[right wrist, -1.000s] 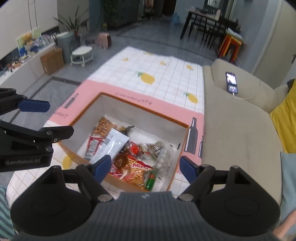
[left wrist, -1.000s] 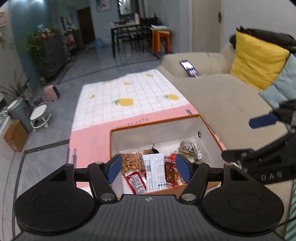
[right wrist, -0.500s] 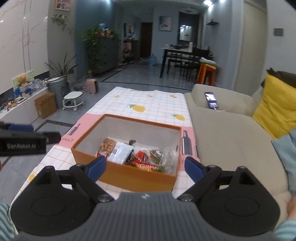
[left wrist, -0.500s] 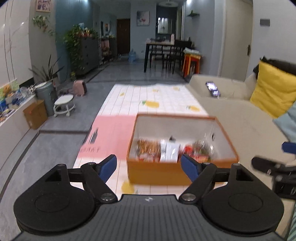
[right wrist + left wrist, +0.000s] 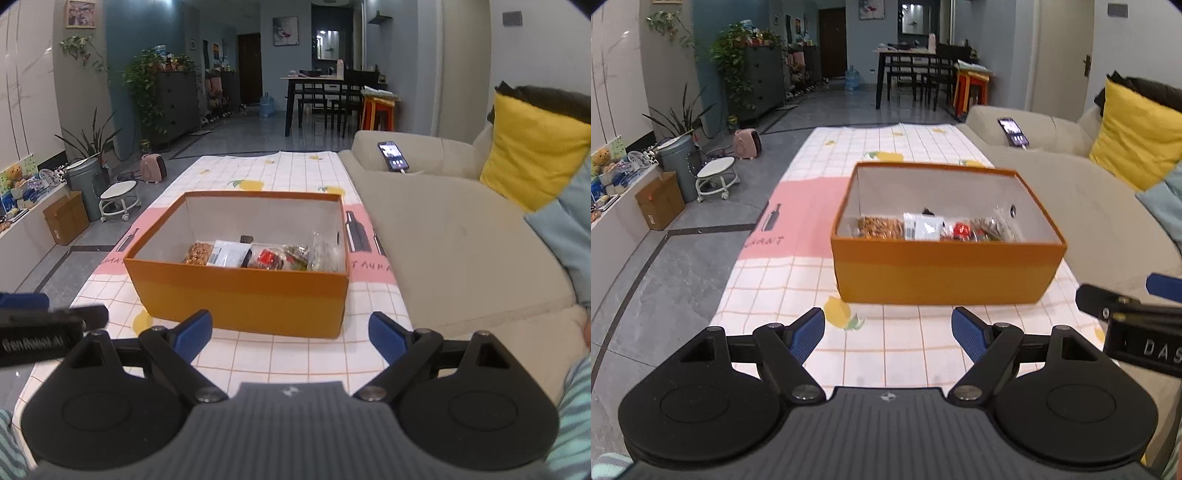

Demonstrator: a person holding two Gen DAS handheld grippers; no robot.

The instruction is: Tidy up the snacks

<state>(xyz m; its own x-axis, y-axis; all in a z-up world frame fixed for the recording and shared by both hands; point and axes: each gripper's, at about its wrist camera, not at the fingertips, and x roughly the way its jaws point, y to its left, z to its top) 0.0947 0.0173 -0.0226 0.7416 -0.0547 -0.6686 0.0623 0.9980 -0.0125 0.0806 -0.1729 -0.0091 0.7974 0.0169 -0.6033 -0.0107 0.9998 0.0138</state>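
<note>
Snacks (image 5: 934, 229) half hidden behind orange box (image 5: 945, 273) wall, both tools released w/ nothing between.

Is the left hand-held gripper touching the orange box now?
Apart. In the left wrist view, the left hand-held gripper is open and empty, and a strip of checked tablecloth shows between its fingertips and the orange box.

both wrist views near, facing orange box (image 5: 945, 275)

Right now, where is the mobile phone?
The phone lies on the far arm of the beige sofa, right of the tablecloth and beyond the orange box, left of the yellow cushion.
</note>
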